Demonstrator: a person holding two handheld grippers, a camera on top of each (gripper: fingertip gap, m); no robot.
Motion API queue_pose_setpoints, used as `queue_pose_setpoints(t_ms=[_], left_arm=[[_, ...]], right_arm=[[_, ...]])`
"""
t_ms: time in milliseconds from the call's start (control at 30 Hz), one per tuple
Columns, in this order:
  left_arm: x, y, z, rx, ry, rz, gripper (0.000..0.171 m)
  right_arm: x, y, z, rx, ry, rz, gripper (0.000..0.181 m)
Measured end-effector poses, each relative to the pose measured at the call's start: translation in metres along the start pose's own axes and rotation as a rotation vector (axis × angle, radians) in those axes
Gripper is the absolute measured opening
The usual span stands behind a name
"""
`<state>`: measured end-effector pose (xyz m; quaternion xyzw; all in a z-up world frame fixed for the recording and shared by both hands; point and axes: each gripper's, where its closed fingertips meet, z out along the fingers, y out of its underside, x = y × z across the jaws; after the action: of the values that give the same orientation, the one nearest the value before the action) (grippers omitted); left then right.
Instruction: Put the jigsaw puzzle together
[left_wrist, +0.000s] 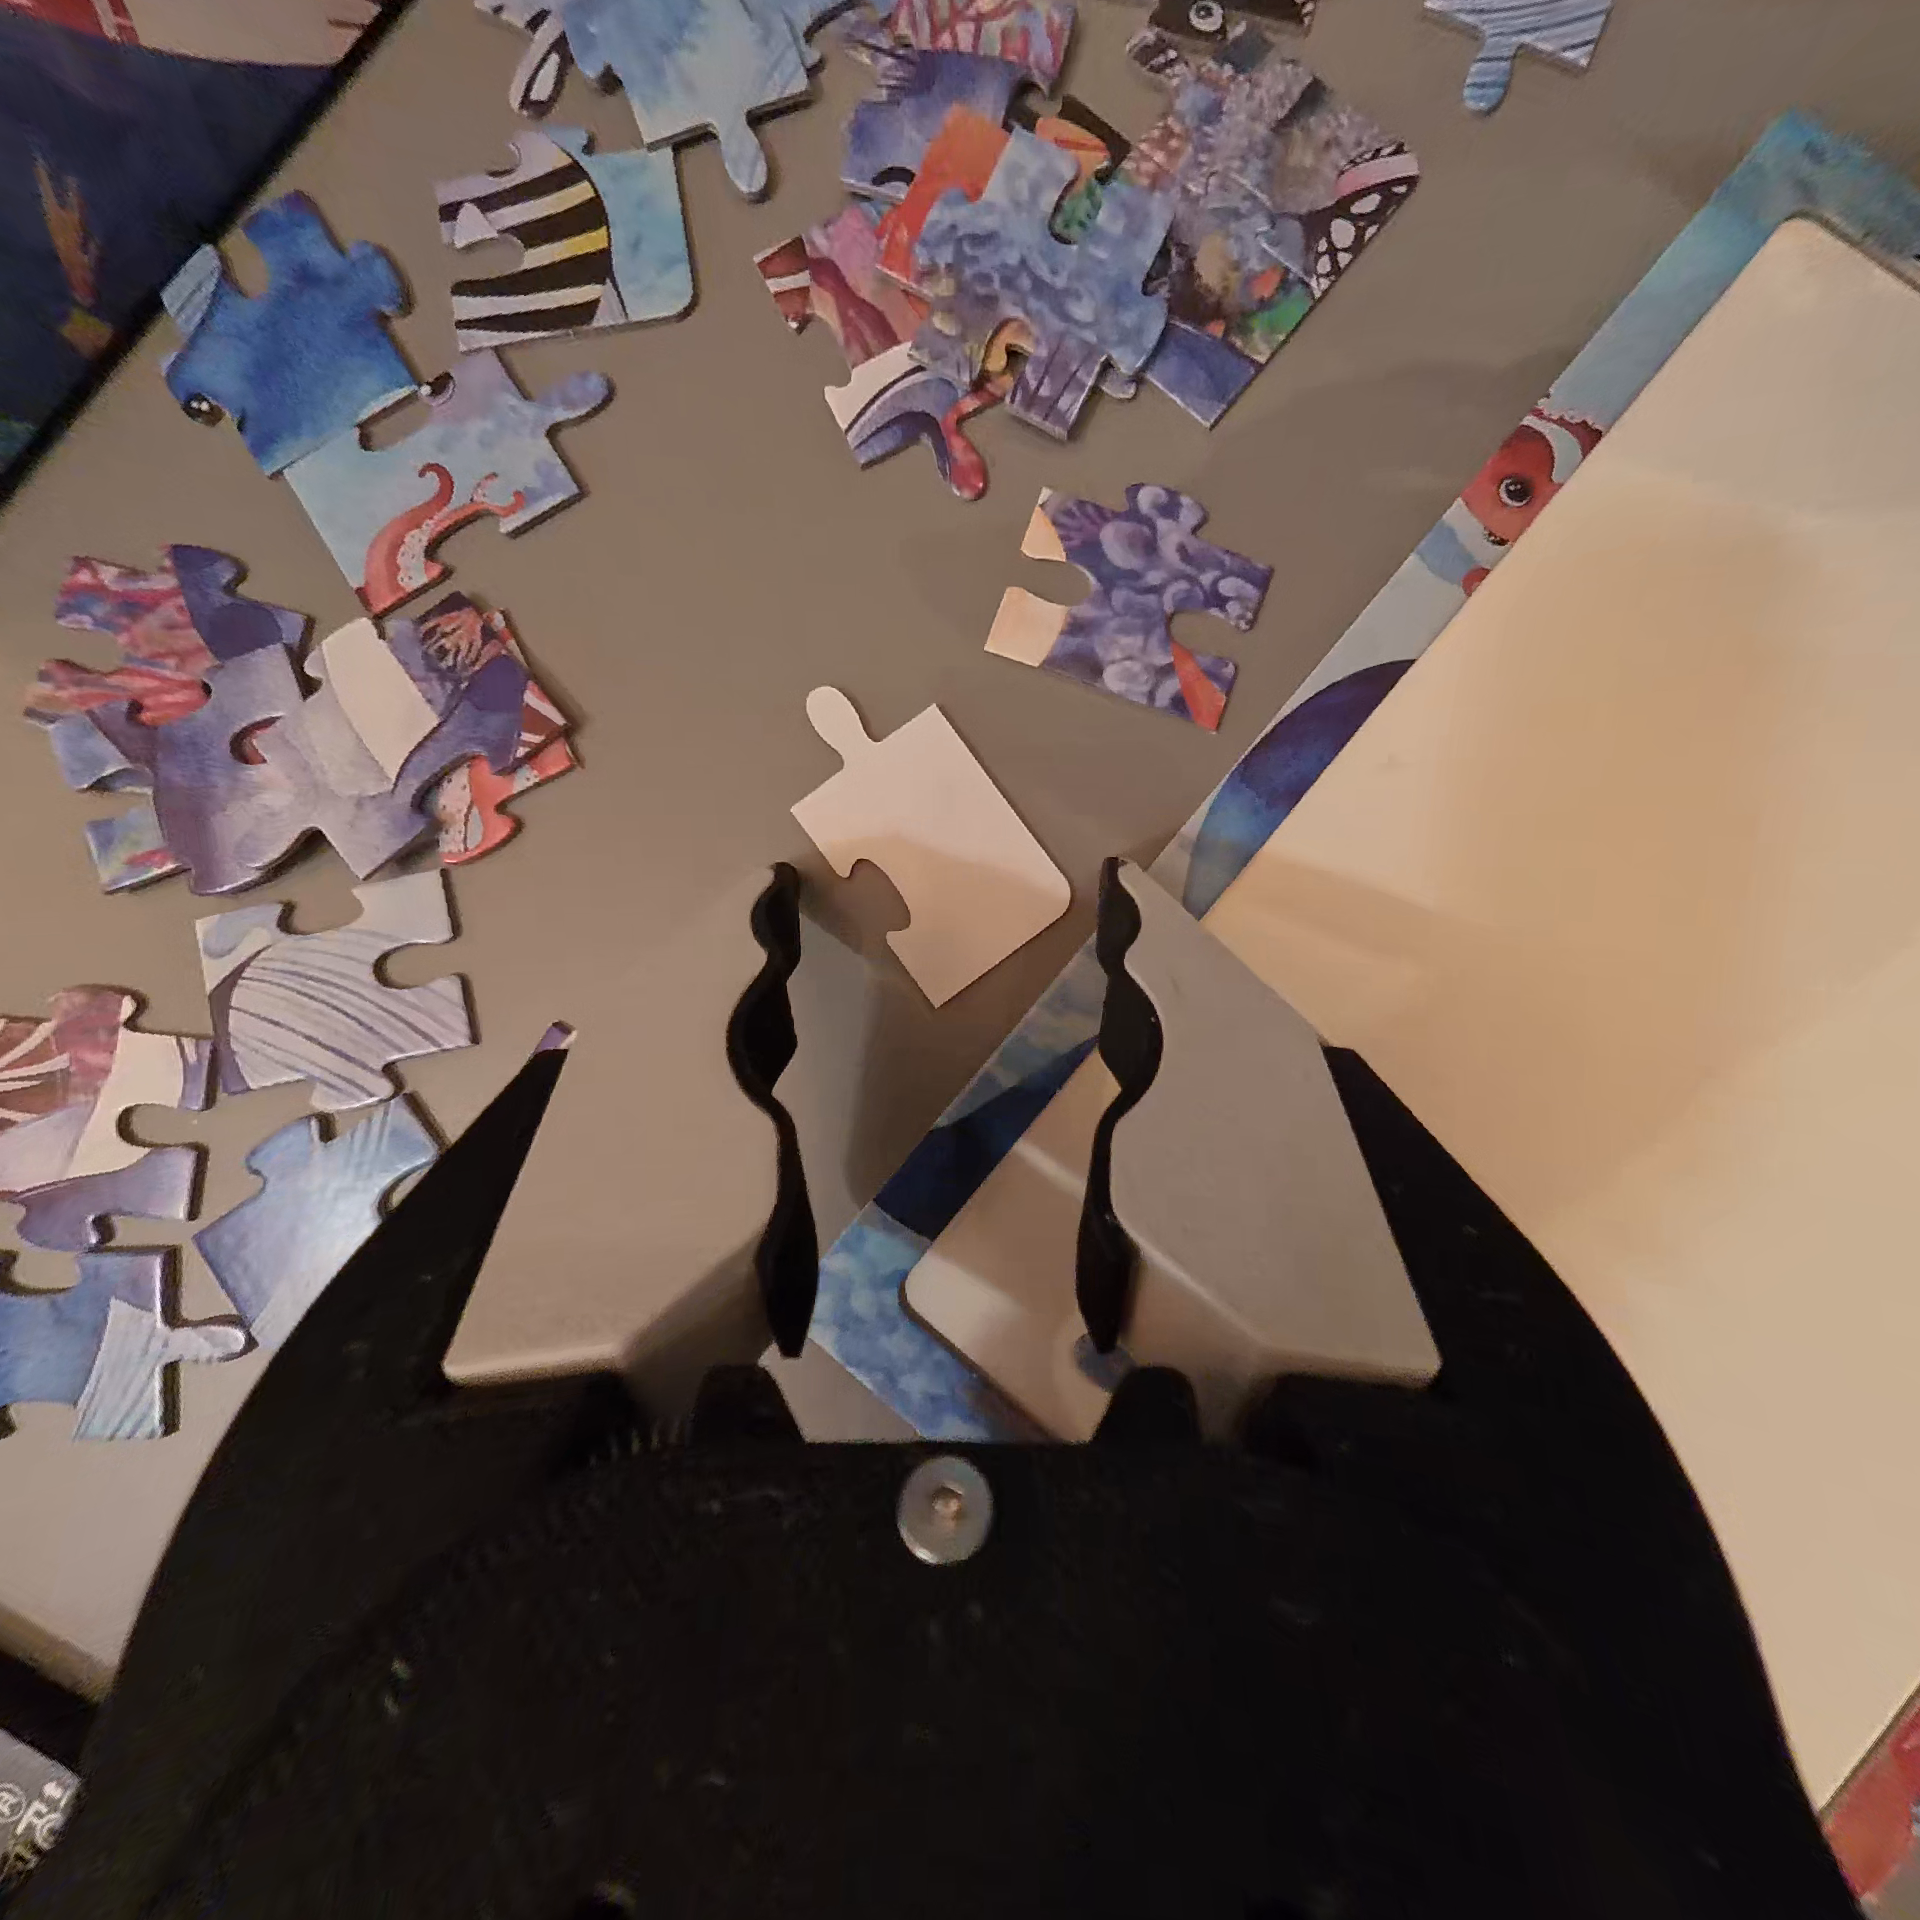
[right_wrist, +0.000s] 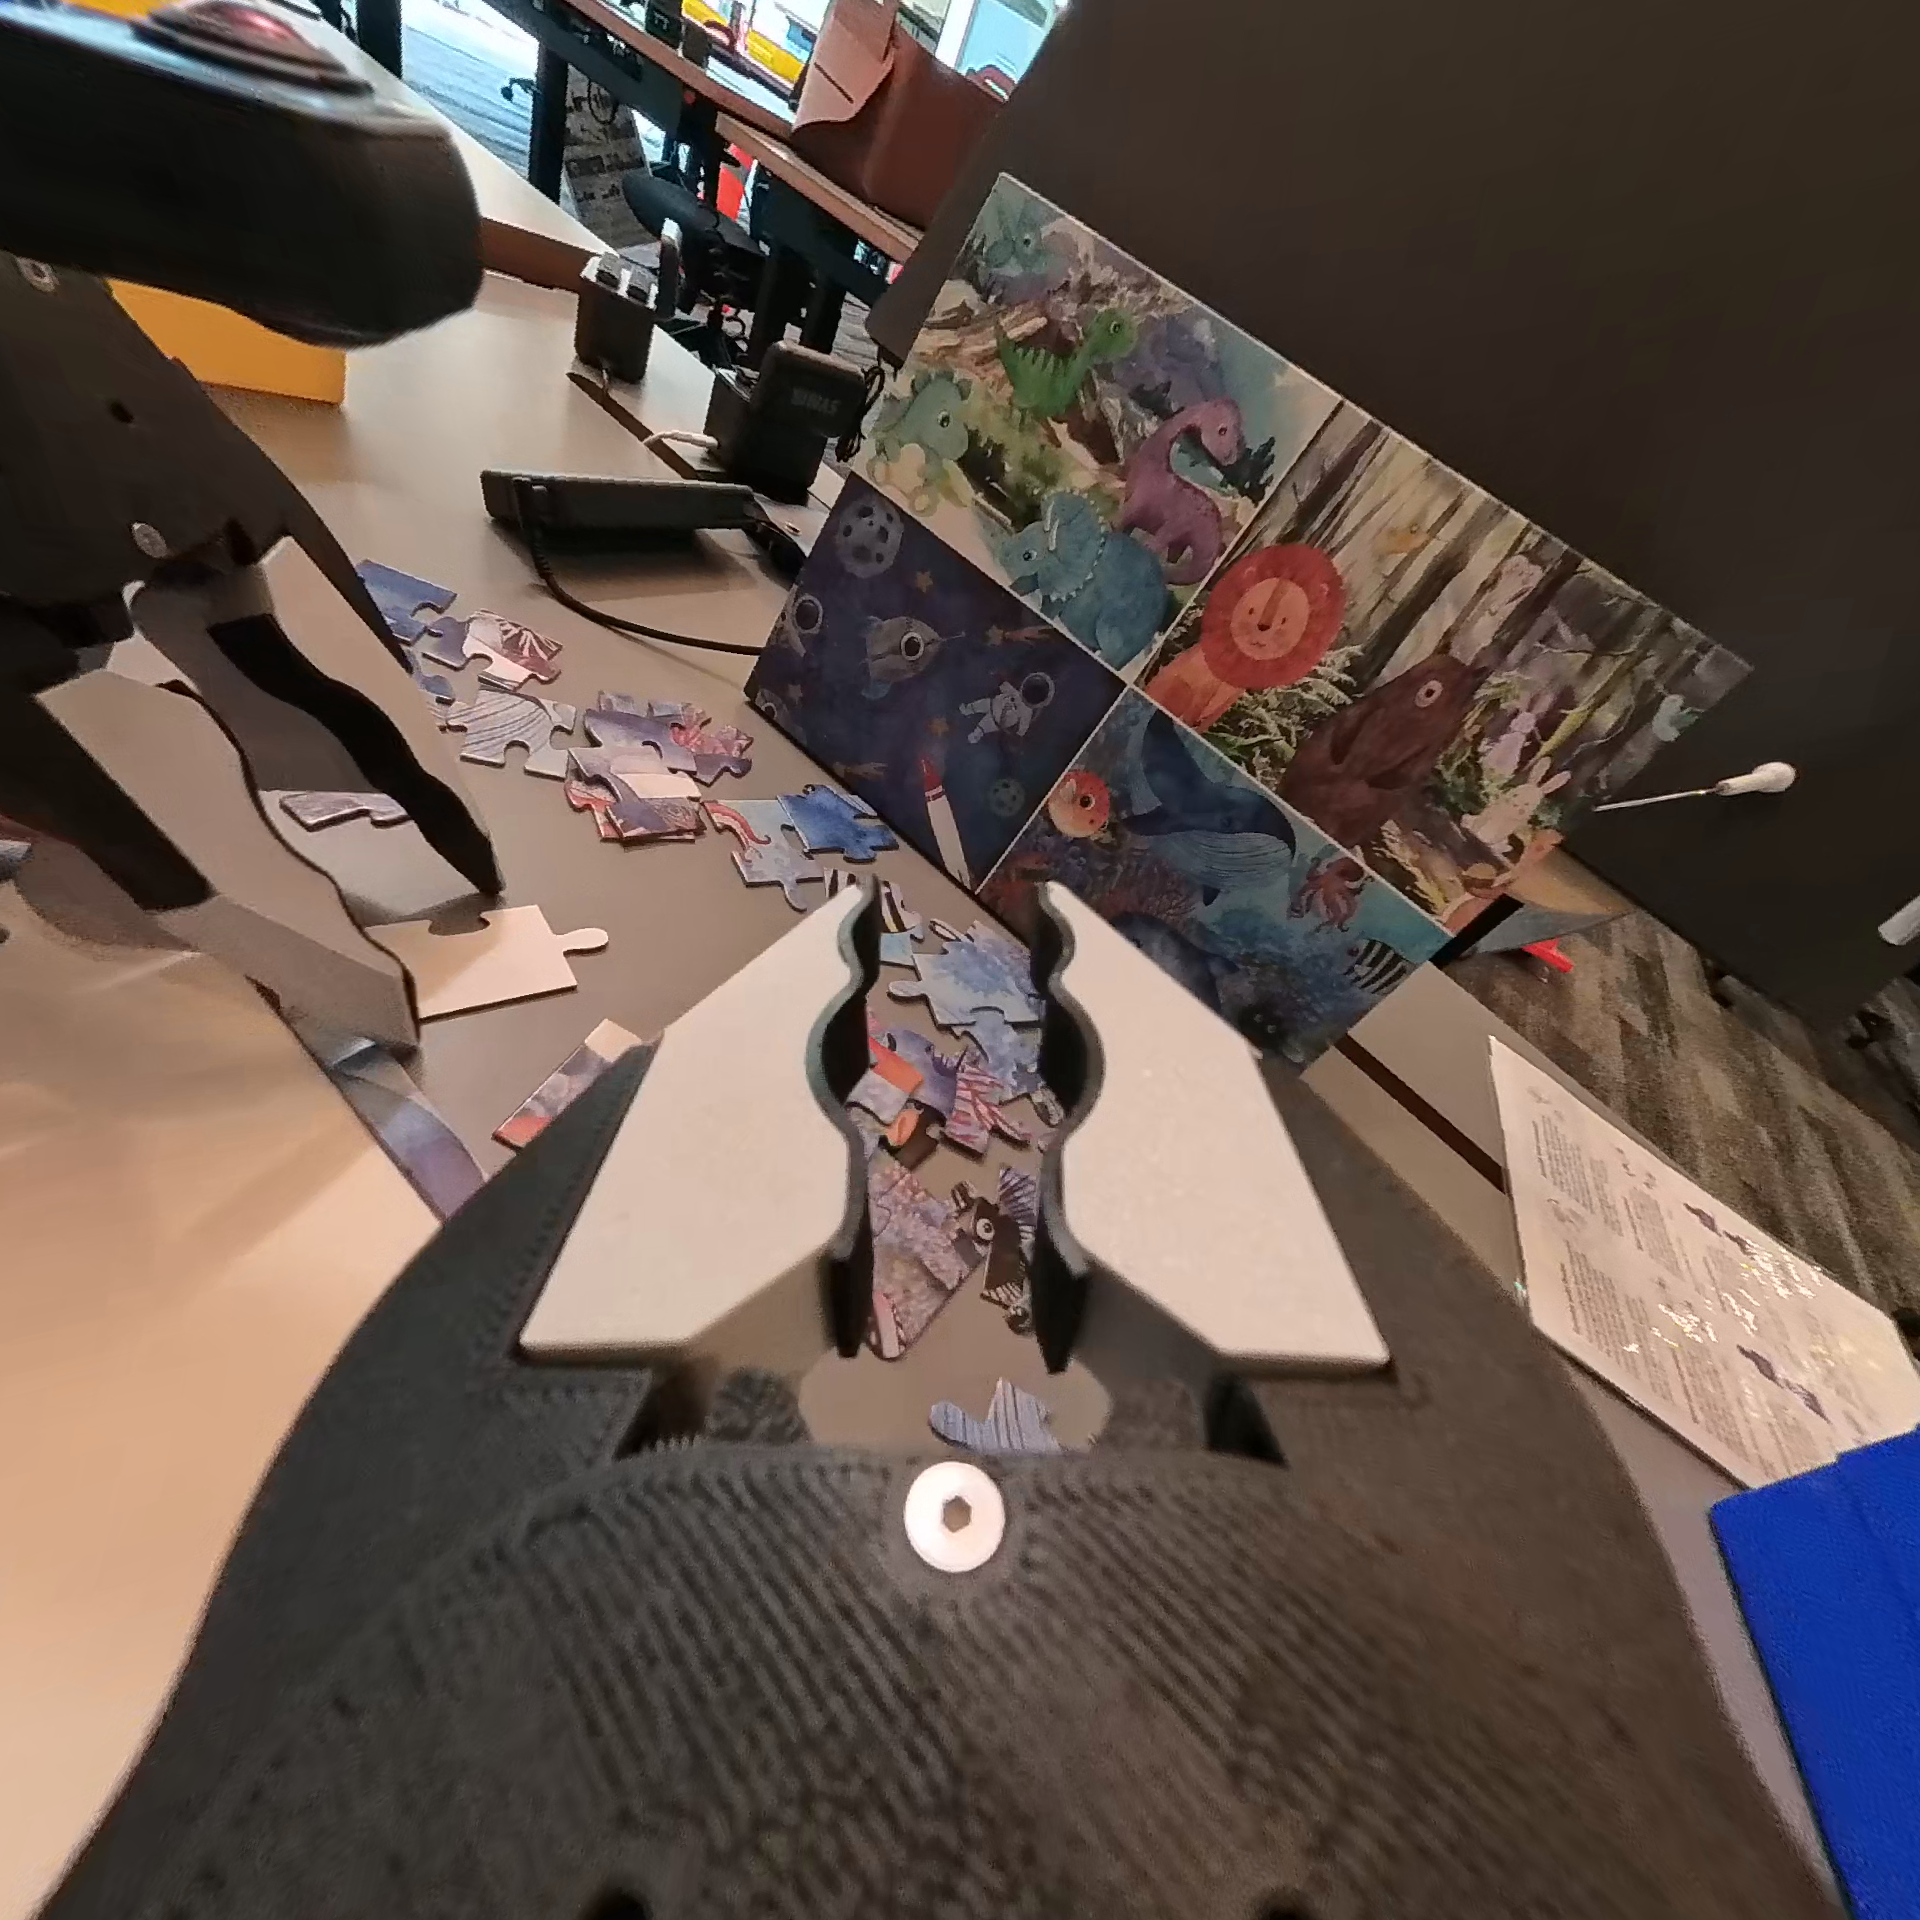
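Note:
A white face-down puzzle piece (left_wrist: 925, 847) lies on the grey table beside the puzzle tray (left_wrist: 1340, 748), which has a blue picture rim and a bare white inside. My left gripper (left_wrist: 945, 896) is open and empty, its fingertips low on either side of that piece's near end. The right wrist view shows the left gripper (right_wrist: 447, 956) with its tips at the white piece (right_wrist: 509, 961). My right gripper (right_wrist: 958, 906) is open and empty, held above a heap of loose pieces (right_wrist: 935, 1122). Several picture-side pieces (left_wrist: 1039, 270) lie scattered.
A puzzle box (right_wrist: 1195, 675) with animal and space pictures stands at the table's far edge. A printed sheet (right_wrist: 1683, 1299) and a blue object (right_wrist: 1839, 1662) lie at the right. A phone handset (right_wrist: 623, 509) and a dark device (right_wrist: 795, 416) sit further back. More pieces (left_wrist: 301, 727) lie at the left. Left tips to right tips: about 15 centimetres. To reach the phone handset (right_wrist: 623, 509) in a straight line is about 25 centimetres for my left fingers, about 35 centimetres for my right.

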<state>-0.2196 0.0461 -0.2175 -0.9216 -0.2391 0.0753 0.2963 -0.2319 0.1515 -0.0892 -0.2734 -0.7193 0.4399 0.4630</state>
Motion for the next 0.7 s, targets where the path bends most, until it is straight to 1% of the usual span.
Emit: queue_pose_setpoints(t_ms=[67,167,367,433,500,567,600,633,700], left_arm=[[0.000,0.000,0.000,-0.003,-0.003,-0.007,0.054],[0.001,0.000,-0.001,0.000,0.008,0.004,0.030],[0.000,-0.004,-0.002,0.040,0.042,-0.030,0.027],[-0.004,-0.011,-0.008,0.085,0.041,-0.040,0.027],[-0.004,-0.022,-0.018,0.168,0.075,-0.065,0.028],[0.001,-0.037,-0.033,0.282,0.170,-0.111,0.028],[0.006,-0.046,-0.042,0.348,0.249,-0.139,0.028],[0.014,-0.054,-0.053,0.421,0.349,-0.167,0.028],[0.025,-0.070,-0.078,0.565,0.561,-0.238,0.028]], right_arm=[[-0.001,0.000,0.000,-0.001,0.000,-0.007,0.027],[-0.002,0.001,0.001,-0.005,0.000,-0.016,0.026],[0.000,0.000,0.000,-0.003,0.005,-0.013,0.027],[0.000,0.000,0.000,-0.002,0.004,-0.011,0.027],[-0.002,0.000,0.000,0.002,-0.006,-0.010,0.027],[-0.006,-0.001,0.001,0.012,-0.030,0.006,0.028],[-0.008,-0.002,0.001,0.023,-0.049,0.034,0.030],[-0.012,-0.005,0.000,0.044,-0.079,0.088,0.032],[-0.019,-0.011,-0.001,0.084,-0.183,0.256,0.037]])
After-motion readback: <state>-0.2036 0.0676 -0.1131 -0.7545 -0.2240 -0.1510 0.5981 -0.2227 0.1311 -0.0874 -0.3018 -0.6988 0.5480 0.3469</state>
